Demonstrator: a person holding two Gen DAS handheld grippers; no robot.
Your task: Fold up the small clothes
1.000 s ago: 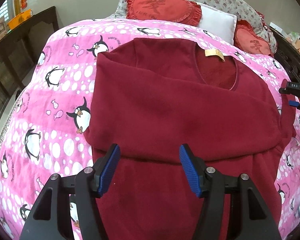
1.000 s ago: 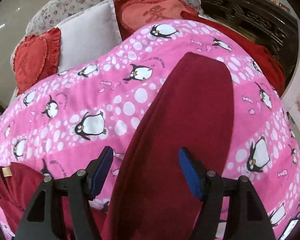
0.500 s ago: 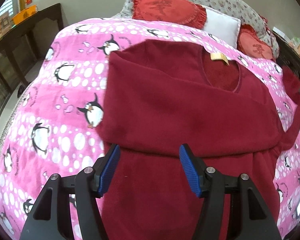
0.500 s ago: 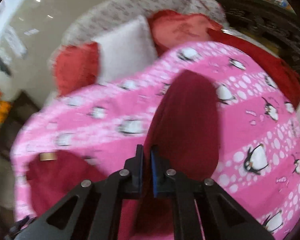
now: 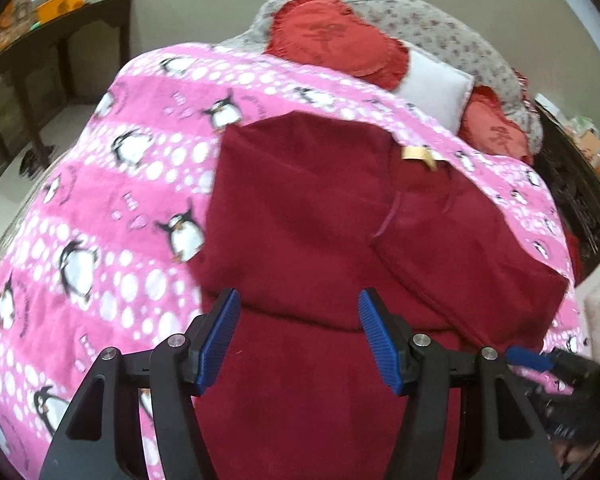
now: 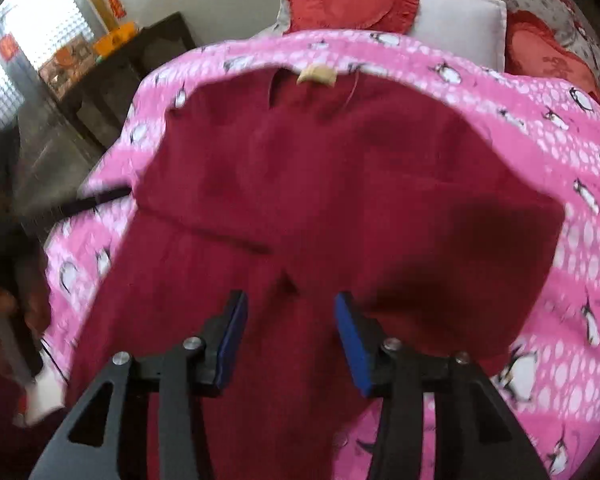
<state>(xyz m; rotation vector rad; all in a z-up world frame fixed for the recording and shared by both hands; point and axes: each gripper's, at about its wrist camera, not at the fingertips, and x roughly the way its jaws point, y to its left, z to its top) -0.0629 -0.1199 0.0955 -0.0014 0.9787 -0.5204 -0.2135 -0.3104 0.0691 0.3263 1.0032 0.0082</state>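
R sleeve [image 5: 472, 240] just flipped across the top [image 5: 300, 216] on the bed [image 5: 100, 208]. R claw [image 6: 290, 336] has just been opening, empty; L claw [image 5: 298, 340] open, nothing held. Both sleeves in; bottom fold prob next.

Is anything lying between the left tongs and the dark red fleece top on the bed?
Nothing visible. The left tongs hang open directly over the dark red fleece top, with no object between them and the fabric.

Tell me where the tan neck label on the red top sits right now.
The tan label sits at the far neckline edge of the red top, against the pink penguin blanket, just before the white pillow.
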